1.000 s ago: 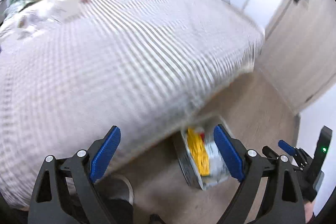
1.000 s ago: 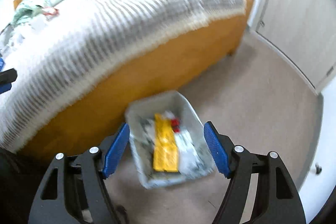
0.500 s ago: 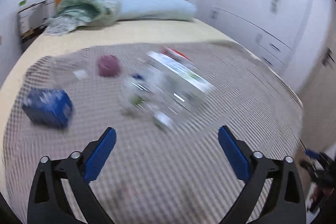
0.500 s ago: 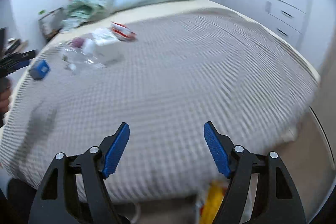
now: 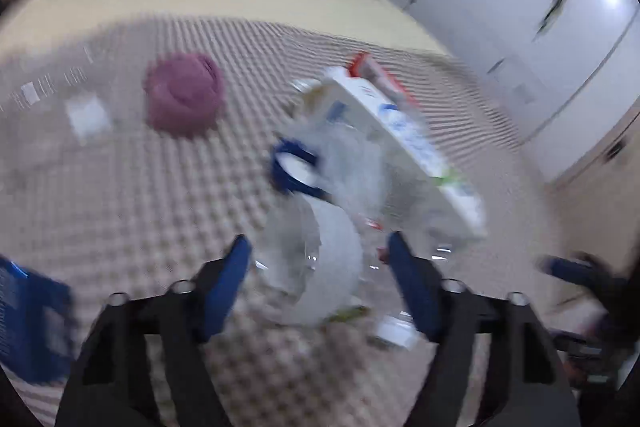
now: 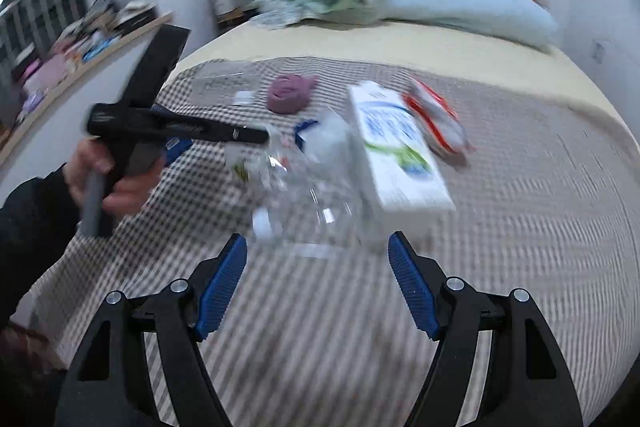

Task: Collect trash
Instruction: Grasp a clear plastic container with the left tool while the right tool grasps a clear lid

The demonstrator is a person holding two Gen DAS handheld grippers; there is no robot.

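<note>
From the left wrist camera, the left gripper (image 5: 318, 259) hangs low over the bed, right above a heap of trash. Its jaws have just been closing, and a clear crumpled plastic bottle (image 5: 316, 263) sits between them. The picture is blurry, so I cannot tell if the pads are pressing it yet. Just past the bottle is a blue cap ring (image 5: 292, 167), and beside that lies a white carton (image 5: 404, 143) with a red and white wrapper (image 5: 372, 71) behind it. A purple lump (image 5: 184, 99) sits apart on the left with bare blanket all around it. A blue box (image 5: 28, 323) is at the left edge of the picture. The checked blanket (image 5: 120, 207) has lots of open room on the left side.

From the right wrist camera, the right gripper (image 6: 316, 267) has its jaws wide apart with nothing in them. It hangs over the blanket (image 6: 540, 227), just short of the bottle (image 6: 308, 195) and the carton (image 6: 396, 151). The person's left hand (image 6: 108, 179) holds the other gripper at the left, near the bed's edge. The wrapper (image 6: 436, 119) lies touching the carton's far side. To the right, the blanket is wide and open all the way to the bed's edge.
</note>
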